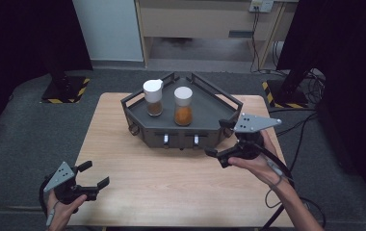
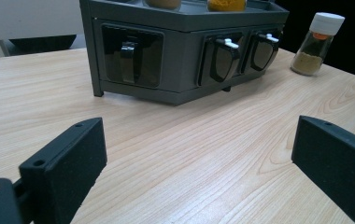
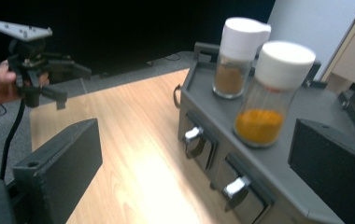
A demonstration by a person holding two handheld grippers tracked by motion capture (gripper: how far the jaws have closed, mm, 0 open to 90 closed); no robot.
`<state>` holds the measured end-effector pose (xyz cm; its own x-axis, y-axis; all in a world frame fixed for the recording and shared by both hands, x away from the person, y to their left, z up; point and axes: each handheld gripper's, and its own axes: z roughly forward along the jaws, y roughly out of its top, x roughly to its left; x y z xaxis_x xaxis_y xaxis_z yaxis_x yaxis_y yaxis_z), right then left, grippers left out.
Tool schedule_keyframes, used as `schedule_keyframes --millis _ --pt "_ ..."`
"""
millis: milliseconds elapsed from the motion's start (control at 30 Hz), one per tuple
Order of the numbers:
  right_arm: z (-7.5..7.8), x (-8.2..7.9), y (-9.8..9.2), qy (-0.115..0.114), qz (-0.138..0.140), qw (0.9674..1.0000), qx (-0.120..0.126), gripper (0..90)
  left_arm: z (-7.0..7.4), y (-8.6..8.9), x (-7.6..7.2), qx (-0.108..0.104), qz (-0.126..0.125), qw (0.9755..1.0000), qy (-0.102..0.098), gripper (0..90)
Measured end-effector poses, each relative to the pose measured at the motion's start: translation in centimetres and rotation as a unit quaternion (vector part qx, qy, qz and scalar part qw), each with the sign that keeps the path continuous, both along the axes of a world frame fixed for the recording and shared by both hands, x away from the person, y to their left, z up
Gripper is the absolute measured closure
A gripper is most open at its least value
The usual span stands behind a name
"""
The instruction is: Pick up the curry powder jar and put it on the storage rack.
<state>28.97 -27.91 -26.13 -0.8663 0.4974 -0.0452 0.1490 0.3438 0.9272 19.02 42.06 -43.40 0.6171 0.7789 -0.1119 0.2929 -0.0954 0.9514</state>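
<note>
Right hand-held gripper (image 1: 224,143) wide open and empty near the turmeric jar (image 1: 183,106), so I square both jaws around its glass below the cap.

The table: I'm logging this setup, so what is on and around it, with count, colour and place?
Spice rack: one, dark grey, far middle of table.
Spice jars on rack: two, white caps; brown powder, orange powder.
Third jar: one, white cap, greenish powder, on table right of rack in the left gripper view.
Table: one, light wood.
Left tongs: black, open, near-left corner.
Right tongs: black, open, by rack's right end.
</note>
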Motion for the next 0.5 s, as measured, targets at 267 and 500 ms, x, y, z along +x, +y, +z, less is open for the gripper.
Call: schedule_keyframes --millis 267,500 --pt "-2.0 -0.7 -1.0 0.004 -0.004 1.0000 0.004 3.4 0.0 0.0 0.0 0.000 0.002 1.0000 0.001 2.0" --pt "-3.5 -2.0 -1.8 -0.007 -0.013 0.9998 0.013 3.4 0.0 0.0 0.0 -0.001 0.002 1.0000 0.000 2.0"
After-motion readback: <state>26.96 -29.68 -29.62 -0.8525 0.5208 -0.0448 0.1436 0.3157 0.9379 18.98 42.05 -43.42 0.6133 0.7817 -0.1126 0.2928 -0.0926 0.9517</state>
